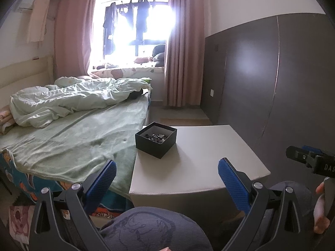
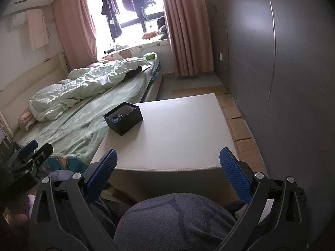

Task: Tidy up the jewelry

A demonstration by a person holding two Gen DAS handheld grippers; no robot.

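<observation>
The table (image 2: 180,129) top lies bare across its near and right parts — only the black box (image 2: 123,118) stands on it, at the far left corner. The bed (image 2: 83,125) presses against the left edge; the grey wall (image 2: 293,83) closes the right side.

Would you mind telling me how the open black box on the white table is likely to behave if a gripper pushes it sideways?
The black box looks squat with a flat base, so it would probably slide on the smooth white table rather than tip. Its thin walls suggest it is light. The small jewelry pieces lying loose inside would likely shift or rattle.
</observation>
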